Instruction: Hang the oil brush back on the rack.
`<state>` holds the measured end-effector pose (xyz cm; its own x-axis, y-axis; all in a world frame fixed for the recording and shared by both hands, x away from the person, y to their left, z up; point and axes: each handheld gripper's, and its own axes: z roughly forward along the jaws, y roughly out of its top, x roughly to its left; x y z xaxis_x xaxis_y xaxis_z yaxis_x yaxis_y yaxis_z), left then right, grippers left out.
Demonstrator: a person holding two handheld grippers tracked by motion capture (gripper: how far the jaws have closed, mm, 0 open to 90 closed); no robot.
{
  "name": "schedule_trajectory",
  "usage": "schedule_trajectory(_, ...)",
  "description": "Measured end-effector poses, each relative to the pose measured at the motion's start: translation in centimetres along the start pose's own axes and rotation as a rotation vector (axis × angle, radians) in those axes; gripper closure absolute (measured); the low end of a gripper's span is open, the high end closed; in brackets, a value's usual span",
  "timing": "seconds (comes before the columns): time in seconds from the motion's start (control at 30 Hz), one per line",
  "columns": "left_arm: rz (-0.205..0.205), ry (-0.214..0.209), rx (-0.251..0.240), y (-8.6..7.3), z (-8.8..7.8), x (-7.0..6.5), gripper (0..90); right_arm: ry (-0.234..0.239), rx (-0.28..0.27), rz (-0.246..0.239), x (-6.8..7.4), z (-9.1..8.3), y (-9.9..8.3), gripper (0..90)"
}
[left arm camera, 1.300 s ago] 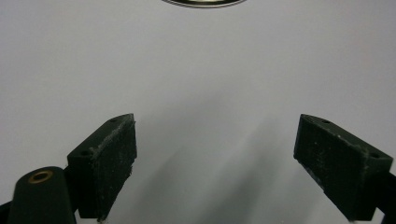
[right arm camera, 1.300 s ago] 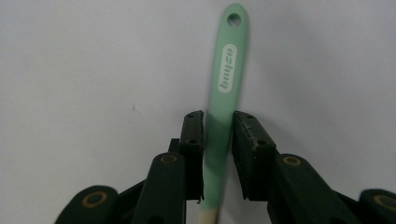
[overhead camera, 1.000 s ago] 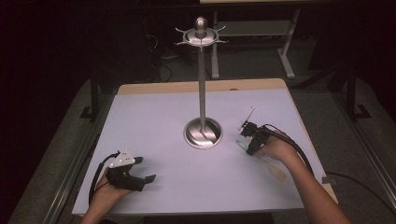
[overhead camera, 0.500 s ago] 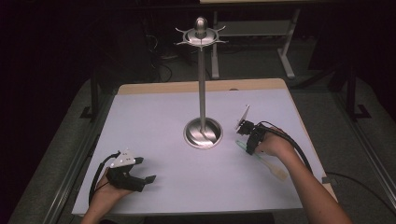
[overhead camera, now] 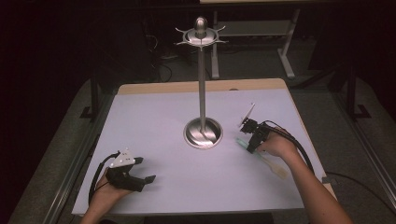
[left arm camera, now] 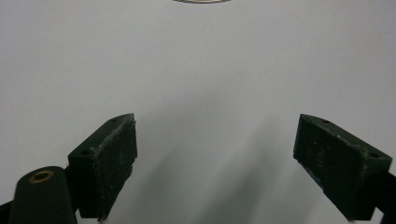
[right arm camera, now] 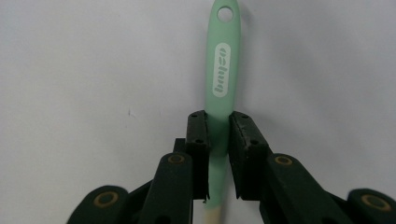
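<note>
Right tool (right arm camera: 218,135) newly around spatula handle (right arm camera: 223,70)

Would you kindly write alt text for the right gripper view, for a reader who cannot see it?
The right gripper has its two black jaws closed on the mint-green handle of a utensil lying on the white table. The handle runs away from the camera and ends in a hanging hole, with white lettering below it.

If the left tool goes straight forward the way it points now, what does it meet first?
Probably the round base of the metal stand. The left tool, open, points across bare white table toward it; whether it would hit or pass is unclear.
</note>
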<state>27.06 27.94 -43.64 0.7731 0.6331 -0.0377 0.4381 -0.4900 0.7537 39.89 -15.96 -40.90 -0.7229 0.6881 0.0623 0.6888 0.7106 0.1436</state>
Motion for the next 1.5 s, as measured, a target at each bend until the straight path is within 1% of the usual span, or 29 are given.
schedule_trajectory(0.03,0.001,0.000,-0.001,0.0,0.0,0.0,13.3,-0.001,-0.012,0.013,0.0,-0.3,-0.2,78.3)
schedule_trajectory(0.1,-0.007,0.001,-0.007,0.0,0.0,0.0,13.3,0.010,-0.058,0.019,-0.2,-0.9,-0.5,78.3)
schedule_trajectory(0.13,-0.009,0.001,-0.007,0.0,0.0,0.0,13.3,0.012,-0.080,0.017,-0.3,-1.2,-0.6,78.3)
schedule_trajectory(0.17,0.000,0.001,-0.003,0.0,0.0,0.0,13.3,0.015,-0.099,0.015,-0.4,-1.5,-0.8,78.3)
schedule_trajectory(0.23,-0.003,0.000,-0.005,0.0,0.0,0.0,13.3,0.013,-0.144,0.021,-0.6,-2.2,-1.2,78.3)
schedule_trajectory(0.27,-0.003,0.000,-0.003,0.0,0.0,-0.1,13.3,0.006,-0.168,0.017,-0.6,-2.5,-1.4,78.3)
schedule_trajectory(0.33,-0.004,-0.001,-0.005,0.0,0.0,-0.1,13.3,0.012,-0.205,0.023,-0.5,-3.1,-1.8,78.3)
schedule_trajectory(0.37,-0.001,-0.001,-0.003,0.0,0.0,-0.1,13.3,0.017,-0.218,0.017,-0.6,-3.3,-2.0,78.3)
schedule_trajectory(0.4,-0.005,-0.001,-0.007,0.0,0.1,-0.1,13.3,0.020,-0.245,0.016,-0.5,-3.5,-2.2,78.3)
schedule_trajectory(0.47,-0.006,-0.002,-0.006,0.0,0.1,-0.1,13.3,0.013,-0.281,0.017,-0.4,-3.8,-2.6,78.3)
schedule_trajectory(0.53,-0.006,-0.004,-0.007,0.0,0.0,-0.1,13.3,0.012,-0.324,0.016,-0.4,-4.2,-3.0,78.3)
schedule_trajectory(0.57,-0.006,-0.004,-0.007,0.0,0.0,-0.1,13.2,0.017,-0.345,0.007,-0.5,-4.3,-3.2,78.3)
schedule_trajectory(0.6,-0.005,-0.004,-0.005,0.0,0.0,-0.1,13.2,0.016,-0.363,0.011,-0.5,-4.4,-3.4,78.3)
schedule_trajectory(0.63,-0.006,-0.004,-0.006,0.0,0.0,-0.1,13.3,0.010,-0.385,0.009,-0.5,-4.6,-3.6,78.3)
schedule_trajectory(0.7,-0.009,-0.005,-0.007,0.0,0.0,-0.2,13.2,0.016,-0.422,0.028,-0.4,-4.9,-4.1,78.3)
schedule_trajectory(0.77,-0.009,-0.006,-0.007,0.0,0.0,-0.2,13.3,0.024,-0.452,0.030,-0.4,-5.2,-4.5,78.3)
schedule_trajectory(0.8,-0.007,-0.005,-0.006,0.0,0.0,-0.2,13.3,0.022,-0.476,0.034,-0.4,-5.4,-4.7,78.3)
schedule_trajectory(0.87,-0.006,-0.006,-0.006,0.0,0.1,-0.2,13.3,0.031,-0.502,0.038,-0.5,-5.6,-5.0,78.3)
schedule_trajectory(0.9,-0.008,-0.007,-0.007,0.0,0.1,-0.2,13.3,0.028,-0.526,0.043,-0.5,-5.7,-5.2,78.3)
schedule_trajectory(0.97,-0.008,-0.006,-0.008,0.0,0.0,-0.2,13.2,0.037,-0.554,0.055,-0.7,-5.9,-5.6,78.3)
schedule_trajectory(1.07,-0.002,-0.004,-0.006,0.1,0.0,-0.1,13.2,0.035,-0.621,0.058,-1.0,-6.4,-6.2,78.3)
schedule_trajectory(1.1,-0.002,-0.004,-0.007,0.1,-0.1,-0.1,13.3,0.041,-0.640,0.065,-1.0,-6.5,-6.4,78.3)
schedule_trajectory(1.13,-0.003,-0.004,-0.008,0.1,-0.1,-0.1,13.2,0.042,-0.660,0.062,-1.0,-6.7,-6.5,78.3)
schedule_trajectory(1.23,-0.003,-0.005,-0.007,0.1,0.0,-0.2,13.2,0.047,-0.706,0.065,-1.0,-7.0,-7.0,78.3)
schedule_trajectory(1.3,-0.005,-0.006,-0.008,0.1,0.0,-0.2,13.2,0.049,-0.735,0.059,-1.0,-7.1,-7.3,78.3)
schedule_trajectory(1.43,-0.003,-0.006,-0.009,0.1,0.0,-0.2,13.2,0.057,-0.796,0.068,-1.0,-7.4,-7.8,78.3)
schedule_trajectory(1.5,-0.003,-0.006,-0.008,0.1,0.0,-0.2,13.2,0.057,-0.812,0.056,-1.1,-7.6,-7.9,78.2)
